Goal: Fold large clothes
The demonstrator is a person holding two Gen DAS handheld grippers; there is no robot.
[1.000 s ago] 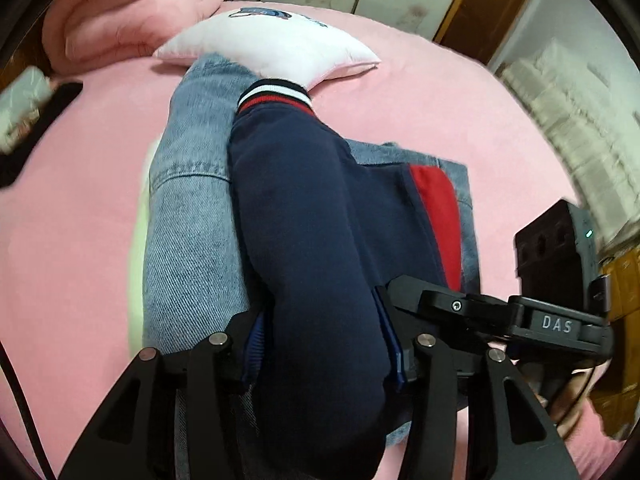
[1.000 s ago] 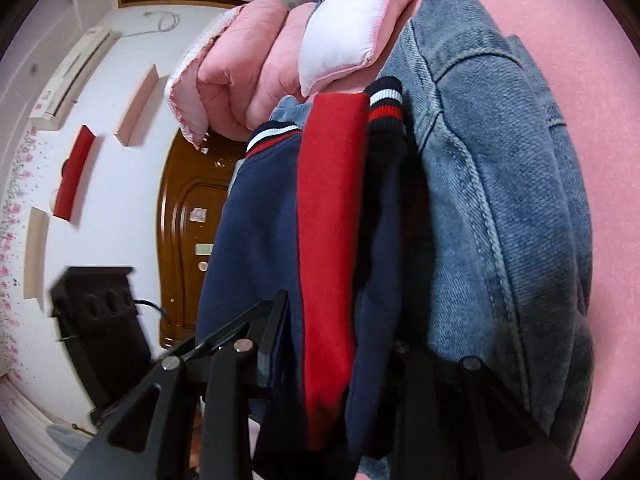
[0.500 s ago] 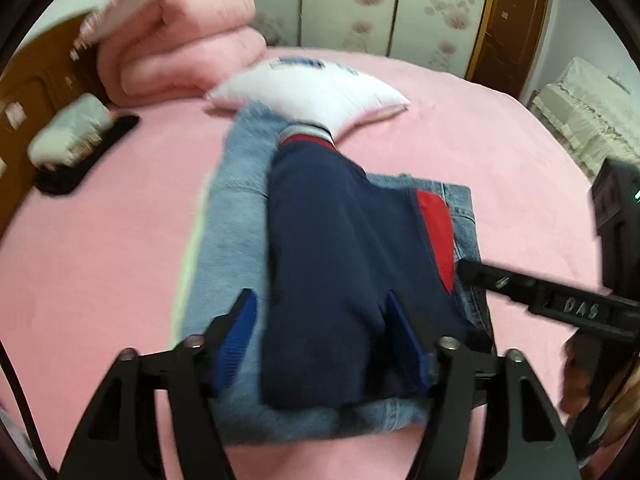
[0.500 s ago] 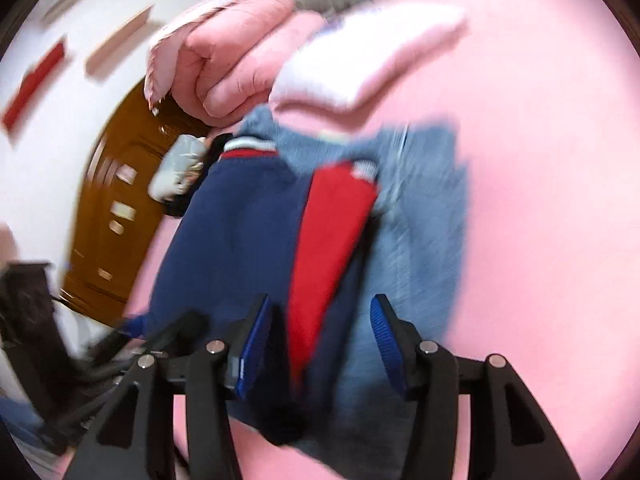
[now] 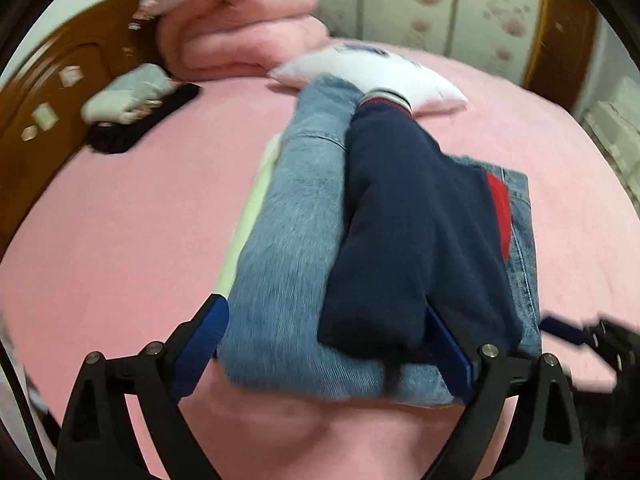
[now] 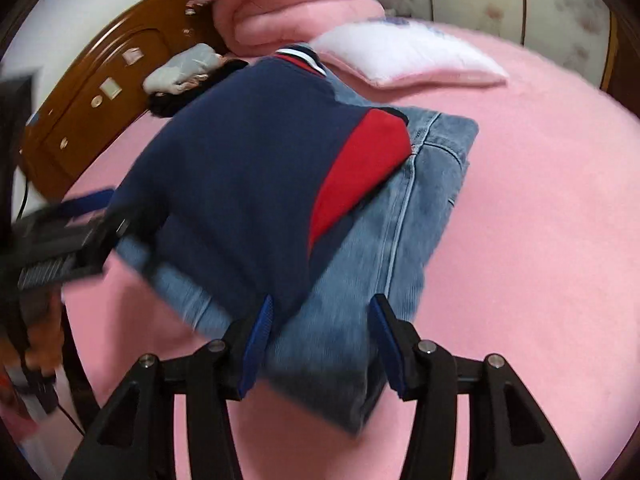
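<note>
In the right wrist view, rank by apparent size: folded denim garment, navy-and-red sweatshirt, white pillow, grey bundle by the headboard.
Largest to smallest:
1-2. Navy-and-red sweatshirt and folded denim garment: too alike, denim partly covered.
3. White pillow, farther away.
4. Grey bundle.

Pink bed cover (image 5: pixel 120 240) lies under and around the gripper. Ahead, past the fingers: white pillow (image 5: pixel 384 74) flat on the cover. Ahead-left: rolled pink quilt (image 5: pixel 240 36) against the brown wooden headboard (image 5: pixel 44 128). Left of the fingers, near the headboard: pale grey bundle (image 5: pixel 128 94) on a black item (image 5: pixel 140 120), blurred. Far ahead: floral wardrobe doors (image 5: pixel 452 8).
</note>
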